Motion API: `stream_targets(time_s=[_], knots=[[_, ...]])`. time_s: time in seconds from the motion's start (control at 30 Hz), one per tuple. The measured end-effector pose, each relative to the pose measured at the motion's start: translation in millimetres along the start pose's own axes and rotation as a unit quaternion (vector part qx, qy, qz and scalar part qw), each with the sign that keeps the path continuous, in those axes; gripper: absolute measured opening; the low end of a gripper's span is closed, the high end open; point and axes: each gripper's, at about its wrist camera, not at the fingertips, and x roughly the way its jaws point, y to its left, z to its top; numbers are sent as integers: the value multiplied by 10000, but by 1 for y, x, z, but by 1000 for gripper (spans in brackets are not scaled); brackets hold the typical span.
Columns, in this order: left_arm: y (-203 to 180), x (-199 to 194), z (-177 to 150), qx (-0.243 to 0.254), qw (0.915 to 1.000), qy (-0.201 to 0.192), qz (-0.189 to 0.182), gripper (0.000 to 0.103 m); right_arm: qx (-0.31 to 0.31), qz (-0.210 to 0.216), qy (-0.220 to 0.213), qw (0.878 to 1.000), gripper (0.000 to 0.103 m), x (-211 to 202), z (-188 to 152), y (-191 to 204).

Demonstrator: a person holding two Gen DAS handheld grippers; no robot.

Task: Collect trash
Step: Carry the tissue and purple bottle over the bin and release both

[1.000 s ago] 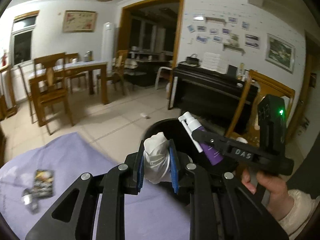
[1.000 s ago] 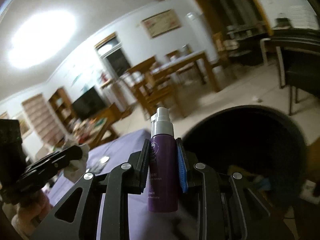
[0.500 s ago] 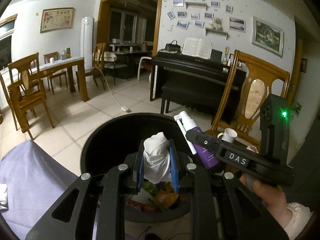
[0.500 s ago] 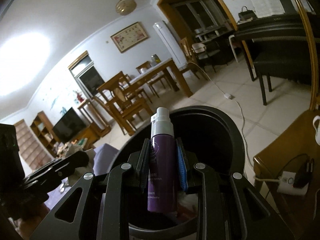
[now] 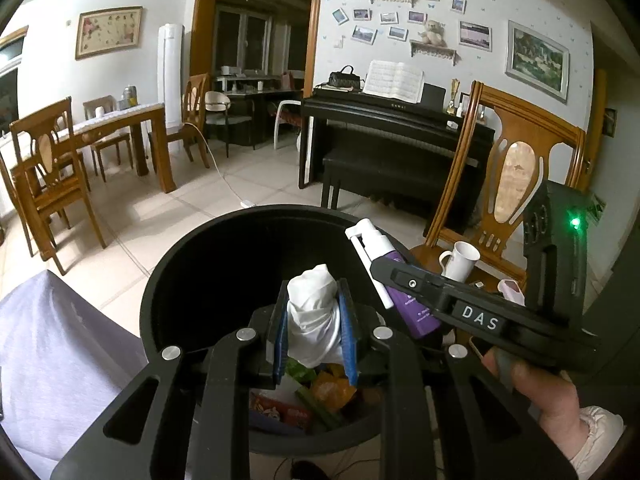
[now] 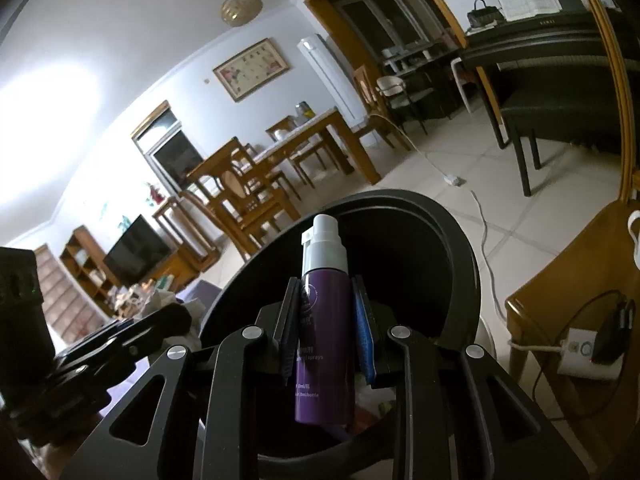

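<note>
My left gripper (image 5: 314,332) is shut on a crumpled white tissue (image 5: 314,316) and holds it over the open black trash bin (image 5: 192,264). The bin holds colourful wrappers and scraps (image 5: 316,396). My right gripper (image 6: 326,328) is shut on a purple spray bottle (image 6: 325,332) with a white cap, over the same bin (image 6: 440,248). In the left wrist view the right gripper (image 5: 394,280) comes in from the right with the bottle (image 5: 408,300) above the bin's right rim.
A purple-clothed table (image 5: 60,352) lies at lower left. A wooden chair (image 5: 516,184) with a white mug (image 5: 460,260) stands right of the bin. A black piano (image 5: 392,136) is behind. A power strip (image 6: 584,352) and cables lie at right.
Both grippers have swung from above the purple table to over the bin, each still holding its item. The bin's inside and its trash have come into view.
</note>
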Motion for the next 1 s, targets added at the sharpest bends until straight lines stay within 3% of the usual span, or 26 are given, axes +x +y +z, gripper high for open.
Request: stream_targets(time_s=[0.4,0.47,0.57,0.6,0.7,0.83,1.0], knots=[[-6,8,1,-14,10000,83,40,25,15,-7,35,10000,26,5,-1,-3],[-5,10,0,-37,9999,116,91,29,30,4,47,10000,26,6,-2,-4],[-4,11,-2,-62,9997,124,222,56,40,-14,34,10000,27,6,-3,0],[-4,9,-2,-59,9996,92,265,68,56,10,39,10000,36,8,-6,-2],[-5,5,0,-12,9994,13,358,74,119,-28,-72,9999,62,10,-11,-4],[-3,-2,1,-42,9992,26,395,78,143,-61,-69,9999,70,11,-21,1],[21,-25,-1,-251,9983,94,508,79,-202,49,56,9998,75,9,-25,36]])
